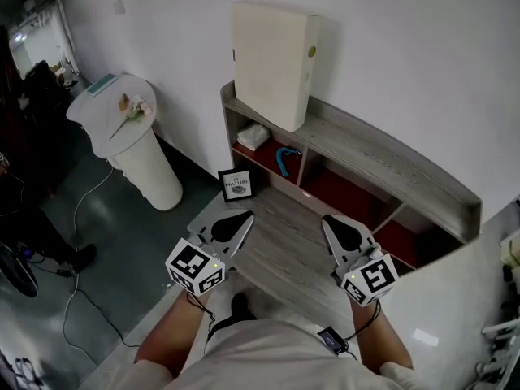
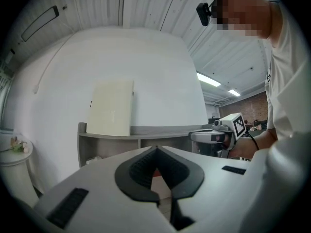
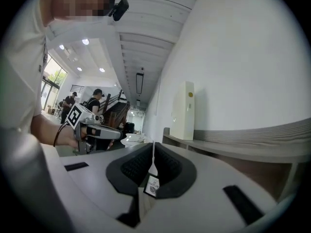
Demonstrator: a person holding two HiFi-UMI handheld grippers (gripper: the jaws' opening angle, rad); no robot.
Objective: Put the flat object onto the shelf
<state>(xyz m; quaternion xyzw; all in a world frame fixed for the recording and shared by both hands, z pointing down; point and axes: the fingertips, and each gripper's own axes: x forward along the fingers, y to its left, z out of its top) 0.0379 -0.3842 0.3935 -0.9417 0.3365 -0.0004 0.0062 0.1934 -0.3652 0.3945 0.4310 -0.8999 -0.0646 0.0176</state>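
The flat object, a cream slab-like box (image 1: 272, 63), stands upright on top of the grey shelf unit (image 1: 382, 157) and leans against the white wall. It also shows in the left gripper view as the cream box (image 2: 111, 108) and edge-on in the right gripper view (image 3: 183, 110). My left gripper (image 1: 244, 218) and right gripper (image 1: 329, 220) hang side by side in front of the shelf, low and apart from the box. Both point level at the shelf. The left gripper (image 2: 156, 149) has its jaws together with nothing held. The right gripper (image 3: 153, 144) is likewise shut and empty.
A small framed picture (image 1: 236, 184) leans at the shelf's left foot. Shelf compartments hold a white item (image 1: 253, 136) and a blue item (image 1: 284, 159). A white round pedestal (image 1: 134, 136) with a flower stands to the left. People stand far off (image 3: 95, 98).
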